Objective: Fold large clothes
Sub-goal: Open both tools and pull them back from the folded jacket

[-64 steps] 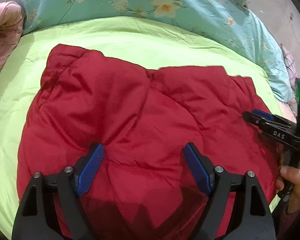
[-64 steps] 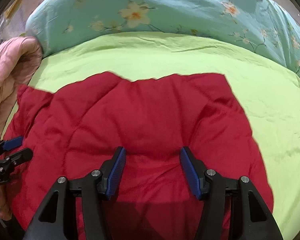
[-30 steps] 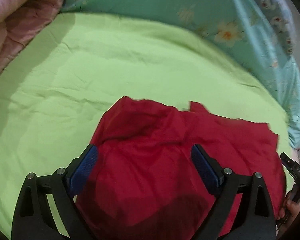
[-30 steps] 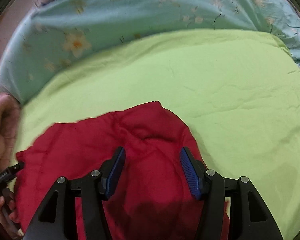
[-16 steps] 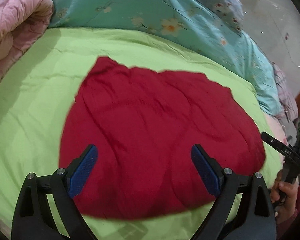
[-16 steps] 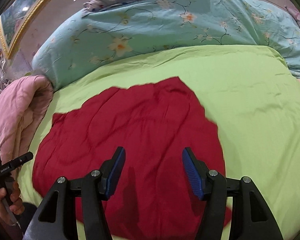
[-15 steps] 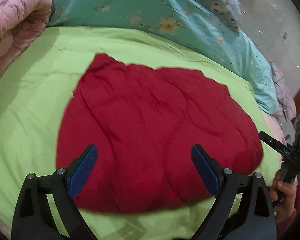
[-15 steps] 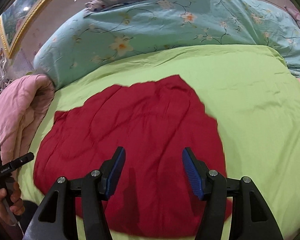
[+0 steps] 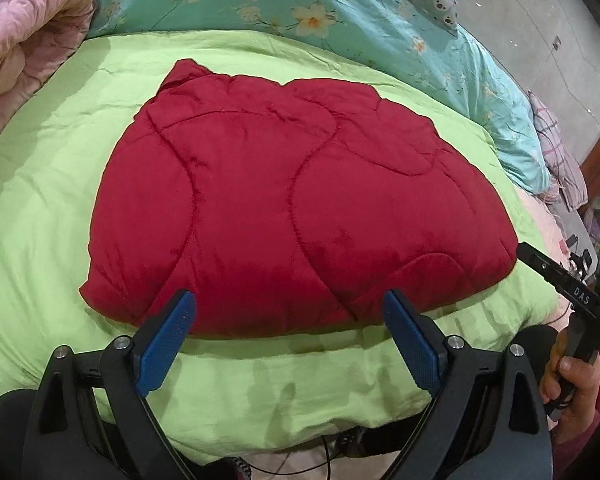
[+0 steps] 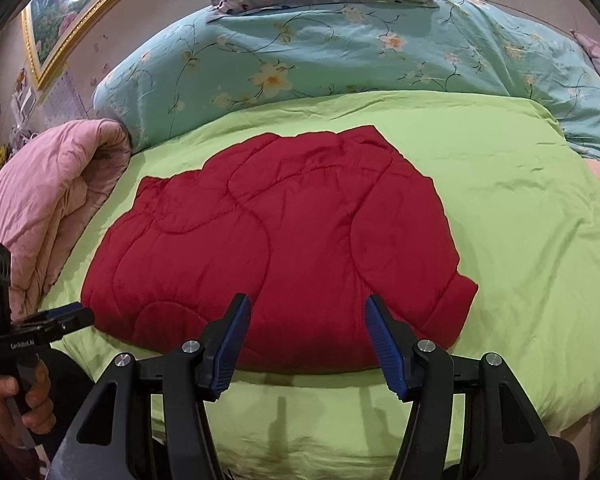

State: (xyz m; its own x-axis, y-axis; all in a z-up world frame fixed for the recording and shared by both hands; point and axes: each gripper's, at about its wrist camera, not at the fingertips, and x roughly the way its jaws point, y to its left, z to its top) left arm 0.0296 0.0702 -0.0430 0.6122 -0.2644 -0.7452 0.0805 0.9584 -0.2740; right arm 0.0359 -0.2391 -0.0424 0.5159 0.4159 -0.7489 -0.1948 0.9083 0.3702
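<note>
Quilt: we see the red quilt (image 9: 296,204) folded compact, mid-frame on the green bed (image 9: 40,184).
Left gripper (image 9: 290,344): jaws spread, empty, below the quilt.
Right gripper (image 10: 306,346): jaws spread, empty.
Progress: we judge folding nearly done; perhaps one fold left.

Both grippers are backing off the red quilted garment (image 9: 296,208) now. A couple of seconds ago each pair of jaws sat over the red fabric, filling the space between them; now the left gripper (image 9: 286,340) is hanging with its jaws wide apart and empty, only the garment's near edge showing ahead of their tips, with bare green sheet (image 9: 280,392) between them. The right gripper (image 10: 306,346) is doing likewise, its jaws standing apart and clear of the cloth. The garment is lying as a smaller, folded bundle, beyond both pairs of jaws.
</note>
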